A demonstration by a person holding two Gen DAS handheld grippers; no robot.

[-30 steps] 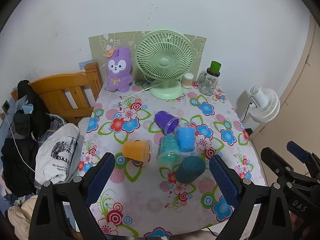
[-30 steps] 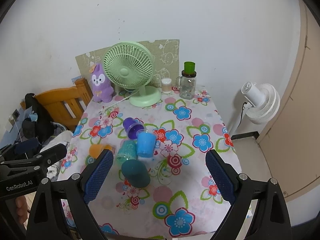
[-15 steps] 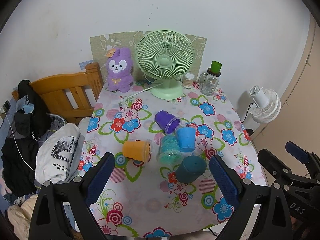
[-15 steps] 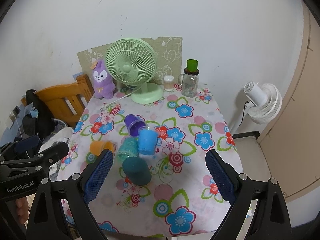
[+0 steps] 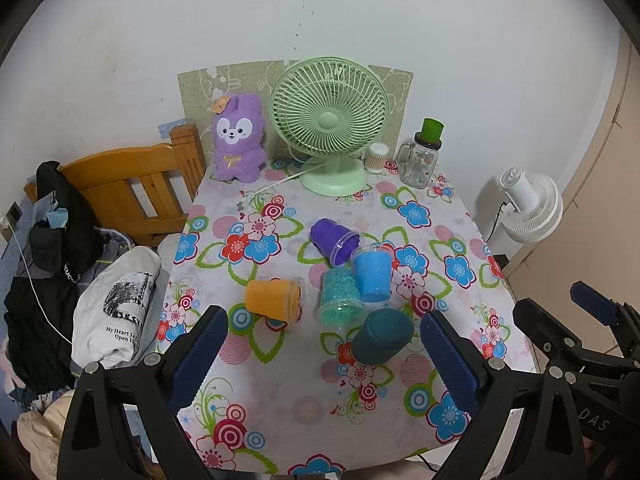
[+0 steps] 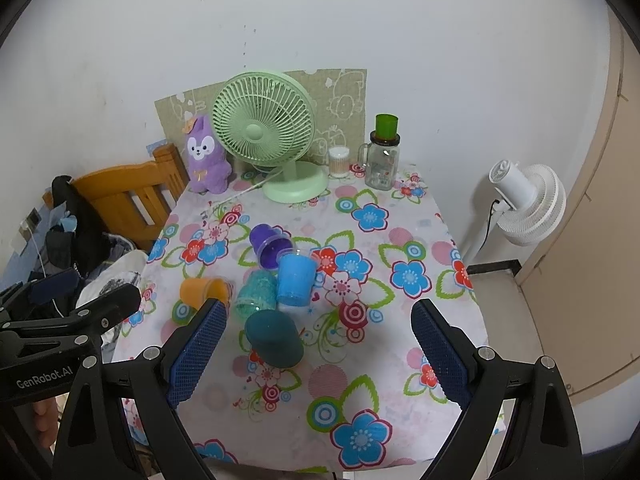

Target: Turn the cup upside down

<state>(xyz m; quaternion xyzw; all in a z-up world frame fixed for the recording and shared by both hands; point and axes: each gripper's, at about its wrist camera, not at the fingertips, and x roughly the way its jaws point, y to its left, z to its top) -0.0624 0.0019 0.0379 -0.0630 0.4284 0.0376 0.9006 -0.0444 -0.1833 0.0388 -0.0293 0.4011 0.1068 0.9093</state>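
Note:
Several plastic cups sit mid-table on the flowered cloth [image 5: 280, 392]. A light blue cup [image 5: 373, 274] [image 6: 295, 280] stands upright. An orange cup [image 5: 274, 299] [image 6: 204, 290], a purple cup [image 5: 334, 239] [image 6: 270, 246], a clear teal cup [image 5: 340, 298] [image 6: 255, 294] and a dark teal cup [image 5: 382, 336] [image 6: 274, 338] lie on their sides. My left gripper [image 5: 324, 354] is open and empty, held above the near table edge. My right gripper [image 6: 316, 354] is open and empty, to the right of the left one.
A green desk fan [image 5: 329, 120], a purple plush rabbit [image 5: 239, 144], a glass jar with a green cup on top [image 5: 423, 156] and a small cotton-swab jar [image 5: 376, 157] stand at the back. A wooden bed frame [image 5: 132, 188] with clothes is left; a white fan [image 5: 528, 204] is right.
Both grippers have drifted slightly, so the table sits a little differently in each view. The cups have not moved and both grippers stay open.

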